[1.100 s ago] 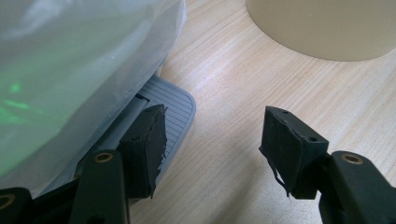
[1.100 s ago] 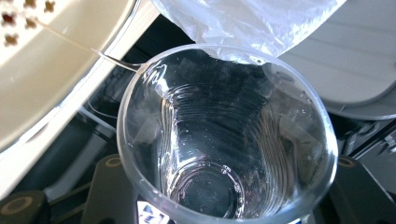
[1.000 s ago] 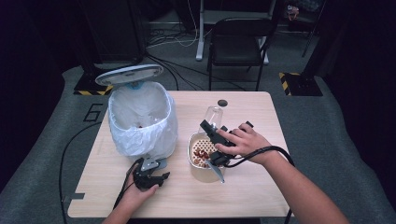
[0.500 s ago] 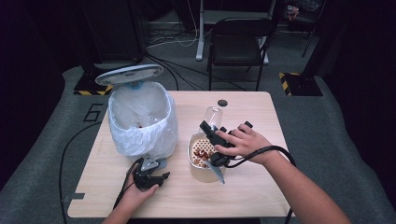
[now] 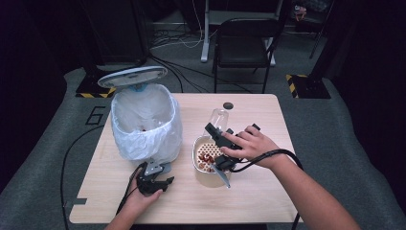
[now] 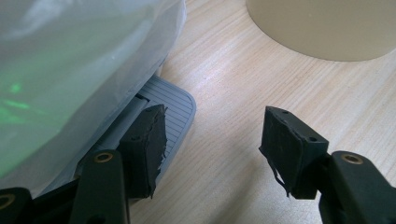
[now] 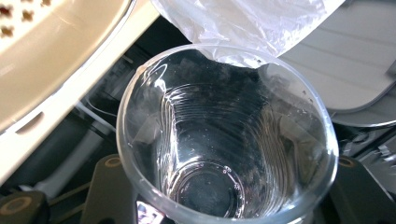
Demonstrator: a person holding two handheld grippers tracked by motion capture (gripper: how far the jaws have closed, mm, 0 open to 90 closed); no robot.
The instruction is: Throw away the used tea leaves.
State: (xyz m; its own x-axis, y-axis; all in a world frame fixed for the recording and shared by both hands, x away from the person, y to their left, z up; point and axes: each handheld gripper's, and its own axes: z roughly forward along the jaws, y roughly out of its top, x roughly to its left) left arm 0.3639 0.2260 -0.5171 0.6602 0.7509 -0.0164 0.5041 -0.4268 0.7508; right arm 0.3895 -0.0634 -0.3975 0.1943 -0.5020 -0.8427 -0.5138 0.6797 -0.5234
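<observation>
Just ahead of the left gripper (image 5: 155, 170) and to its left stands a pedal bin (image 5: 143, 124) lined with a white bag, its lid (image 5: 132, 76) raised at the far side. The left gripper rests low on the table (image 5: 268, 201) in the person's left hand (image 5: 143, 196). In the left gripper view its jaws stand spread with only bare wood between them, and the left one lies over the bin's grey pedal (image 6: 173, 100).

To that gripper's right, near but apart, sits a beige bowl (image 5: 207, 175) with a perforated insert that holds small red pieces (image 5: 207, 158).

The right gripper (image 5: 218, 134) hangs over the bowl's far rim in the right hand (image 5: 251, 146). It pinches a clear plastic cup (image 5: 219, 117), which sticks out past the jaws, tilted away from the person. In the right gripper view the cup (image 7: 224, 140) sits between the two jaws with its mouth facing the camera, and looks empty. Beyond the cup a small dark round cap (image 5: 228, 105) lies on the table
</observation>
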